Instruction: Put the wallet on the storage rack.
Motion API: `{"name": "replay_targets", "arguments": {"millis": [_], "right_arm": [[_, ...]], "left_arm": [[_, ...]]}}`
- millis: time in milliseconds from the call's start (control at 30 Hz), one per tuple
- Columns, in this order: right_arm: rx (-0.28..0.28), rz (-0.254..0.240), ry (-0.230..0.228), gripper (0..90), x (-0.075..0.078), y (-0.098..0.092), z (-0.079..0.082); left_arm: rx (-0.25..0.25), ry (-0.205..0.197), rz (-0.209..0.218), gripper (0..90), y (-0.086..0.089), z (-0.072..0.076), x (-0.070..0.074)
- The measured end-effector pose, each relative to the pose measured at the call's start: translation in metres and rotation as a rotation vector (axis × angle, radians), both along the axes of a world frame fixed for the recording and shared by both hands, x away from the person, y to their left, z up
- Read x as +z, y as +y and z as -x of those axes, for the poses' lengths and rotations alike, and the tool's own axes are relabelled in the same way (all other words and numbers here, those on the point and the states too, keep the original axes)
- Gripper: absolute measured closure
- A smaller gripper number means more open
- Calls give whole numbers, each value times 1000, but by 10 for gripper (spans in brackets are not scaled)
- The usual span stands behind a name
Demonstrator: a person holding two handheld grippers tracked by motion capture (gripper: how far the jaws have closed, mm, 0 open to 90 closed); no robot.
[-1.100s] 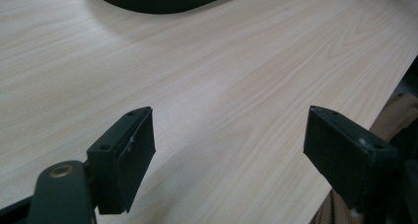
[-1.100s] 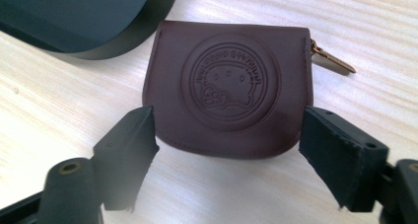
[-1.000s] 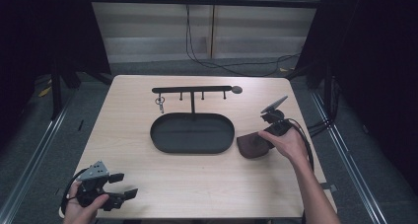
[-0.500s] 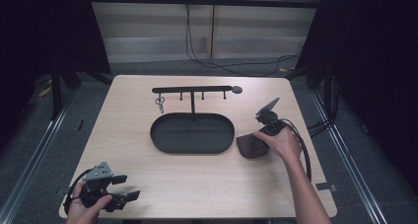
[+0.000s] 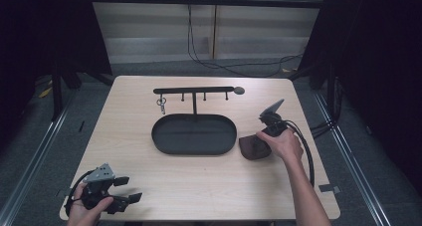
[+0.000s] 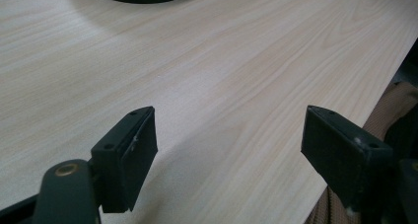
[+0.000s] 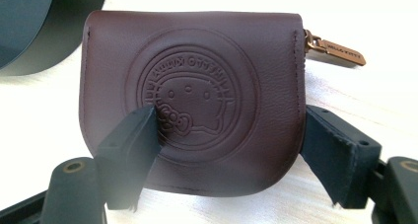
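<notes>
Near the right edge of the pale wood-grain desk (image 5: pixel 209 186), just beside the black oval metal tray (image 5: pixel 194 134), lies the dark brown embossed leather coin purse (image 7: pixel 192 95), flat, with its copper zip pull (image 7: pixel 340 49) pointing away from the tray. The right gripper (image 7: pixel 229 150) hangs low over it, jaws wide and just closing a little; one pad overlaps the purse's face, the other stands beside its edge, and neither seems to press yet. My worry is that the pads close on the soft flap alone and it buckles or slides toward the tray; the smooth leather may also skid on the wood. The left gripper (image 6: pixel 229 150) rests wide open and empty at the desk's near left corner. Behind the tray stands a black metal key rack (image 5: pixel 194 91) with one key ring (image 5: pixel 161 104) hanging. Around the desk the room is dark, with grey floor, black curtains and loose cables.
</notes>
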State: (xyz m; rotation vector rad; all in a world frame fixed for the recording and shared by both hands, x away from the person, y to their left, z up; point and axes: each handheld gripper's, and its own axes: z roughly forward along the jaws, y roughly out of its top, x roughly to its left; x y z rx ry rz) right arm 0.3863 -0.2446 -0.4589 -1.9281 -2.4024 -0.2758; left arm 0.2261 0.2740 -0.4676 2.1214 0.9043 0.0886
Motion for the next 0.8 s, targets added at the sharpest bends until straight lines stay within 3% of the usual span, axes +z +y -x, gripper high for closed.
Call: {"name": "replay_targets", "arguments": {"millis": [200, 367, 400, 567, 633, 800], "right_arm": [[-28, -59, 26, 250, -3, -7, -1], [-48, -43, 33, 293, -1, -4, -1], [-52, -40, 8, 340, 1, -5, -1], [-60, -22, -29, 460, 8, -6, 2], [-47, 0, -88, 545, 16, -3, 4], [-41, 19, -92, 619, 27, 0, 7]], "left_arm": [[-1, -1, 5, 214, 1, 0, 1], [-1, -4, 17, 214, 1, 0, 2], [-2, -3, 17, 214, 1, 0, 2], [1, 1, 18, 214, 3, -1, 1], [-4, -2, 2, 214, 1, -1, 1], [-7, -1, 4, 214, 1, 0, 2]]}}
